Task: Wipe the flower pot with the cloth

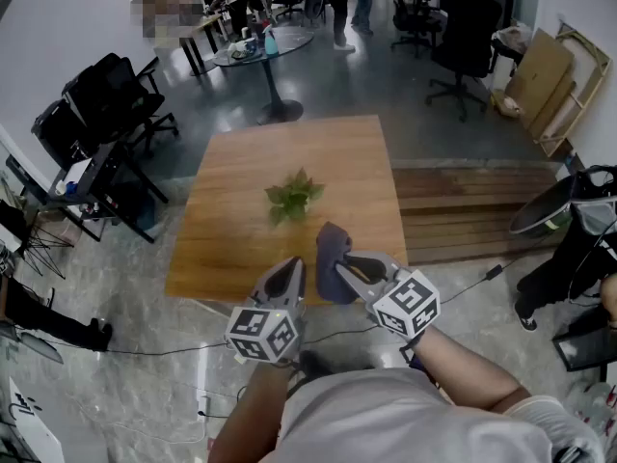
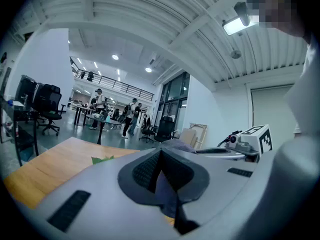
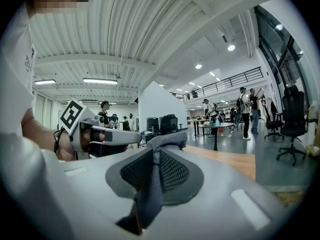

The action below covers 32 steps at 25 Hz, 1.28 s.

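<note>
A plant with green leaves [image 1: 292,196] stands in the middle of a wooden table [image 1: 231,249]; the leaves hide its pot. My right gripper [image 1: 339,261] hovers over the table's near edge, shut on a grey-purple cloth [image 1: 331,251]. In the right gripper view the cloth [image 3: 167,140] sticks out between the closed jaws of that gripper [image 3: 156,156]. My left gripper [image 1: 295,270] is just left of the cloth, shut, with nothing plainly held. The left gripper view shows its jaws [image 2: 160,156] closed, the cloth [image 2: 176,145] just beyond and leaves [image 2: 102,159] to the left.
Black office chairs [image 1: 106,104] stand left of the table and a round table [image 1: 265,51] lies beyond it. A low wooden platform [image 1: 463,210] adjoins the table's right side. A cable [image 1: 145,350] runs across the floor in front. People stand far back.
</note>
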Each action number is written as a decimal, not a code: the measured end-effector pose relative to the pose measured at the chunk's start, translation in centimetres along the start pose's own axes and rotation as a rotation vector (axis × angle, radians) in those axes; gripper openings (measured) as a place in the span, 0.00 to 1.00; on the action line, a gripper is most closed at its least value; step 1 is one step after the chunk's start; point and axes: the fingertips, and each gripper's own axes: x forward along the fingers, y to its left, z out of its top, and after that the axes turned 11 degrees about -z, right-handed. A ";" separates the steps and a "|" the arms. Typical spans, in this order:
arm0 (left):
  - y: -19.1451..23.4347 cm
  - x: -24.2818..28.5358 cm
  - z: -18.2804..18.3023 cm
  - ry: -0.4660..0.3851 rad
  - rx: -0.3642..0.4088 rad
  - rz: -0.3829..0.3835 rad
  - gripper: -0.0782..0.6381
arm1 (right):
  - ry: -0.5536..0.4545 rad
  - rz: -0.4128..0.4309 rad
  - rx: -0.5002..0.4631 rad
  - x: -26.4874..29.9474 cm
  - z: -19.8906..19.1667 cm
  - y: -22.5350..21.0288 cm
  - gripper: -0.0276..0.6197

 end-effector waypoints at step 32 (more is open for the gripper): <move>15.4 2.1 1.7 0.054 -0.059 -0.150 0.11 | 0.024 -0.164 0.041 15.3 0.5 -2.1 0.12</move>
